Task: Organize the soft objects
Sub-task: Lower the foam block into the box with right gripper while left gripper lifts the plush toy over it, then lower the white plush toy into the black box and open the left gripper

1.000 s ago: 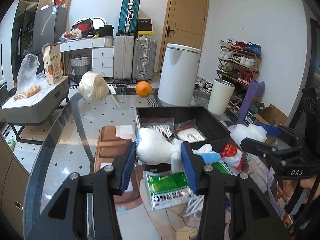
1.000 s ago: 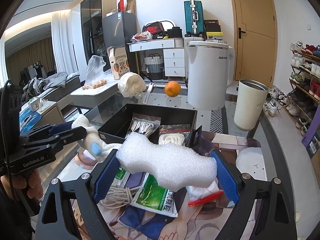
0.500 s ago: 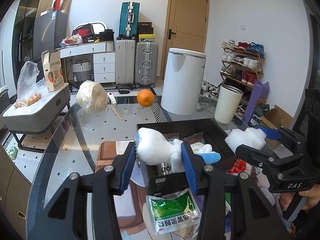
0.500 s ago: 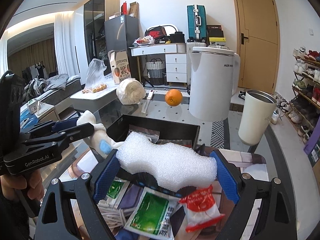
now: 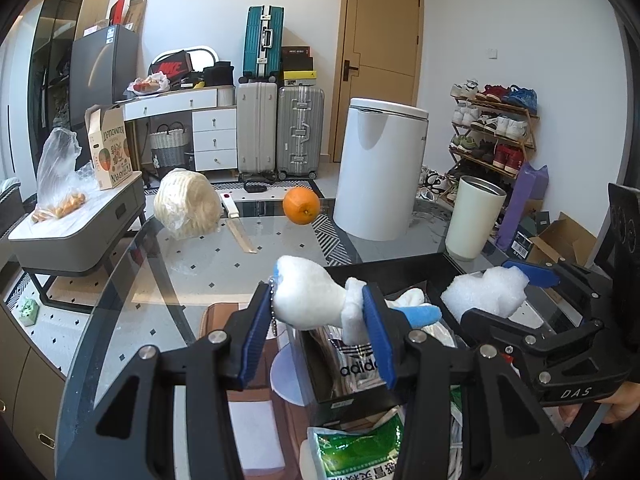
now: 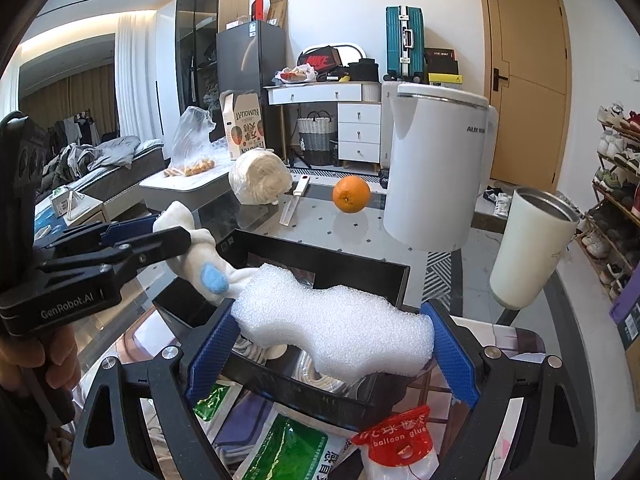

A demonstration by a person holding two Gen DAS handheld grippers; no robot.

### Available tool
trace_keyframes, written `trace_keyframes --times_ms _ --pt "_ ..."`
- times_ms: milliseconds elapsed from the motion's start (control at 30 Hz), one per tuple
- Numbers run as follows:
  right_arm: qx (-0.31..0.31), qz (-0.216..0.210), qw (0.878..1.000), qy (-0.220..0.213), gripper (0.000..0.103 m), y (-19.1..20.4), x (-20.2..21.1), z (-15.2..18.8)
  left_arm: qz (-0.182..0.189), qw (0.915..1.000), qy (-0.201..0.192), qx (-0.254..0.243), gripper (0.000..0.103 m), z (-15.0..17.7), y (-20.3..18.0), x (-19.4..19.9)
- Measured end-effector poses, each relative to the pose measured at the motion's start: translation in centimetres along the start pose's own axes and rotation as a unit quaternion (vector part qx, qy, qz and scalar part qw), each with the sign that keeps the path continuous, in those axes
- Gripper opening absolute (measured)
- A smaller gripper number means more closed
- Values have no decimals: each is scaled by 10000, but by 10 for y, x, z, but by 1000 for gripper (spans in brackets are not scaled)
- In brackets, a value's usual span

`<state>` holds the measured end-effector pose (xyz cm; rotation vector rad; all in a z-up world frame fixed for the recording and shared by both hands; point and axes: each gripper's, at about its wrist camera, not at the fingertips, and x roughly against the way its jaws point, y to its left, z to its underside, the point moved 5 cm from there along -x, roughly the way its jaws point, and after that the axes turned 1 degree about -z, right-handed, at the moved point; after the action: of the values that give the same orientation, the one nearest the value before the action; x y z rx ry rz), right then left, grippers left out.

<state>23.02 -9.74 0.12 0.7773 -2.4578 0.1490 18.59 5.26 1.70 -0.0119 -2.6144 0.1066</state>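
My left gripper (image 5: 316,332) is shut on a white plush toy (image 5: 308,300) with a blue tip and holds it above the near left edge of a black box (image 5: 384,270). The toy also shows in the right wrist view (image 6: 200,256). My right gripper (image 6: 332,356) is shut on a white foam piece (image 6: 336,326), held above the black box (image 6: 320,256). The foam also shows in the left wrist view (image 5: 486,292). Bagged white items lie inside the box.
A green packet (image 6: 288,452), a red balloon-glue pouch (image 6: 396,440) and white cords lie near the box's front. An orange (image 5: 301,206), a wrapped white roll (image 5: 186,208), a knife, a white appliance (image 5: 378,168) and a cream tumbler (image 5: 474,218) stand farther back.
Both grippers have risen and moved forward over the black box, each still holding its object. The packets on the table have slid toward the bottom of both views.
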Motion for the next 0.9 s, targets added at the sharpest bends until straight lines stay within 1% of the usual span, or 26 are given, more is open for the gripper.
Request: trace_keyframes --times_ms 267,467,600,733,900 --pt "106 33 9999 46 91 -5 -11 0 -28 10000 11 1 45 -1 1 -6" --pt "183 -55 9997 125 92 -1 -24 -1 -101 9999 -24 28 45 -6 6 -9" --pt "199 -188 9994 224 99 1 -31 1 -88 9999 -45 38 45 -7 7 -9" --pt "253 -141 9993 233 100 1 -32 2 4 10000 -47 36 45 -9 2 -10" --pt "160 -93 9997 157 101 -5 -22 3 205 9998 35 43 46 -7 -8 -14"
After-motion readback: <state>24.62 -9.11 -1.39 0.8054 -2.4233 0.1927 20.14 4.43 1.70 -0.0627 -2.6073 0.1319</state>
